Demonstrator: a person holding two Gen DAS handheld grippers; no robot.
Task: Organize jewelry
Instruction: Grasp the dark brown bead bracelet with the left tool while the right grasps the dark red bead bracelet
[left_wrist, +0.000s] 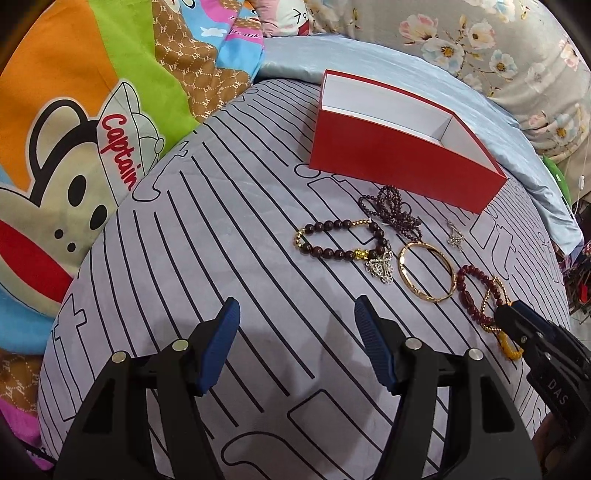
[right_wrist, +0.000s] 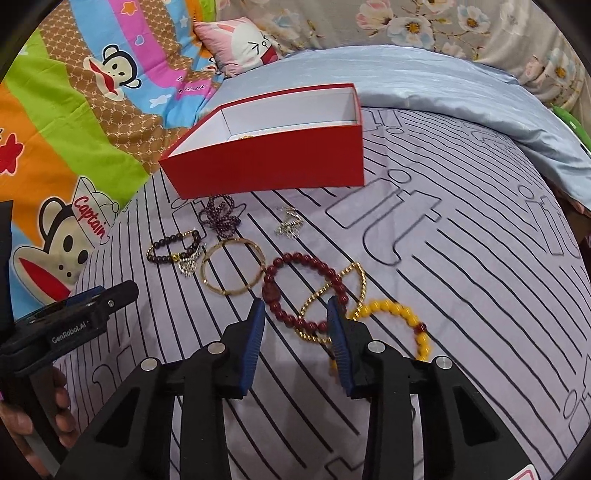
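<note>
Right hand-held gripper (right_wrist: 295, 321) was closest to the lens, its blue pads partly drawn in with a gap left between them. They were straddling the near arc of the dark red bead bracelet (right_wrist: 295, 284), with the gold chain bracelet (right_wrist: 334, 295) tangled through the same spot, but I couldn't see the pads actually pressing on either one, so I'd call it not gripped yet. The yellow bead bracelet (right_wrist: 406, 321) lay just to the right of that gripper, partly tucked under its right finger.

Progress-wise, hardly started by the look of it. The red box (right_wrist: 266, 166) sat open beyond the gripper on the striped bed cover (right_wrist: 461, 295), and only a tiny glint of something gold showed over its front wall (can't tell what it was). Everything else was lying loose between gripper and box: the gold bangle (right_wrist: 232, 267) just ahead and to the left, the brown bead bracelet (right_wrist: 173, 247) further left with a small silver piece (right_wrist: 188, 264) touching it, the purple bead strand (right_wrist: 219, 216) right up near the box wall, and a silver chain (right_wrist: 288, 221) off by itself.

Left hand-held gripper (left_wrist: 295, 325) was spread wide with nothing between its pads, hanging over bare cover short of the pile.

So roughly seven pieces left to go in, I reckon, with the red one likely next.
</note>
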